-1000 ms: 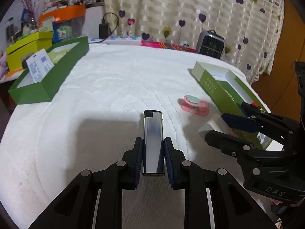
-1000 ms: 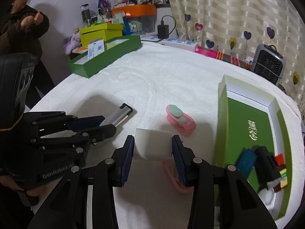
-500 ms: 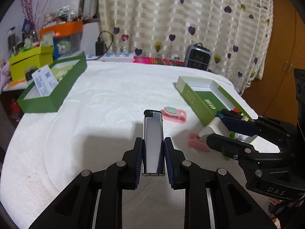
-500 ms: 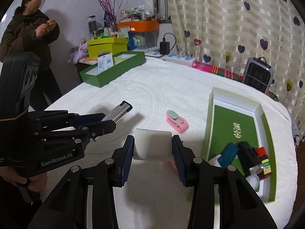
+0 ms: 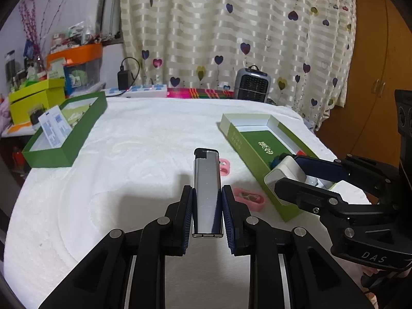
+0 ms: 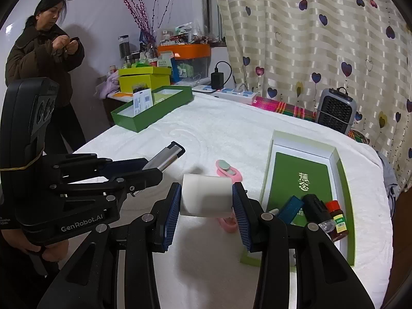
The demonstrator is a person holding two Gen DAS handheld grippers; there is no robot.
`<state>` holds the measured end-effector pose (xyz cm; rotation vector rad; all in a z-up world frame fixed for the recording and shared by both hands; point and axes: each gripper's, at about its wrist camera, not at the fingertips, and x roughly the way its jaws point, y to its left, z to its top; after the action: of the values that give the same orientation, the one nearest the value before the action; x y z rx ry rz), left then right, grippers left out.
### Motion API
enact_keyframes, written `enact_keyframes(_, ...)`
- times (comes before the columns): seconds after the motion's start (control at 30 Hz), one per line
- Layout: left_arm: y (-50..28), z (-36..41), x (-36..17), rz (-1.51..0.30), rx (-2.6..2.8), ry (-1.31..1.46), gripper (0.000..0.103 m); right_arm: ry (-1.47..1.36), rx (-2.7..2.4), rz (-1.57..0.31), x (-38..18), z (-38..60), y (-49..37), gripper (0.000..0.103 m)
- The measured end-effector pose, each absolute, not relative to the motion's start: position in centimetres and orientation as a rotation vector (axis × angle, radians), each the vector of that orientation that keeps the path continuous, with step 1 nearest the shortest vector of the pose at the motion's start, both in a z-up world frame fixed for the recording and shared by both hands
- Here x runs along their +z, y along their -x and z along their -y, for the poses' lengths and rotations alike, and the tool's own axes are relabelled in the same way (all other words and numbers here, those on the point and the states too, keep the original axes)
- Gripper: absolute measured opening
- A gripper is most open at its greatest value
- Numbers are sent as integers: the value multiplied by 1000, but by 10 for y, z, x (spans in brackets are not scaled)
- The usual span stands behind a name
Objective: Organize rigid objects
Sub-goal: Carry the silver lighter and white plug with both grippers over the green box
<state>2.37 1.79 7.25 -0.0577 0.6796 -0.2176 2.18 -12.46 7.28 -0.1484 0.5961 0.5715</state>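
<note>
Left gripper: the left gripper is clamped on a silver lighter, its blue pads pressed to the lighter's two long sides; the black cap points forward, and the lighter is raised above the table.

Right gripper: the right gripper is closed on a white block, pads against its left and right faces; the block is lifted clear of the cloth, near the open green box.

Pair: in the right wrist view the left gripper sits to the left, lighter jutting out past its fingers; in the left wrist view the right gripper holds the white block over the near end of the green box.

Green box: an open green box with a white inner rim lies on the right of the table; a blue item, a black item and a small red-capped bottle rest at its near end.

Pink clips: one pink clip lies on the cloth beyond the block; a second pink clip lies nearer, just beside the box.

Surface: a white textured cloth covers the table.

Far left: a long green tray holding white cards sits at the table's far left edge, a yellow-green box behind it.

Room: a striped curtain with hearts hangs behind; a small grey heater and a power strip sit at the far edge. A person in a dark coat stands at left.
</note>
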Motion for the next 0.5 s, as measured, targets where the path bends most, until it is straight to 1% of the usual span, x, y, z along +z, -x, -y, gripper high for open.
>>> enact_keyframes(0.5,-21,4,77,-671,-258,44,21,120,541,-573,76,147,-14,41)
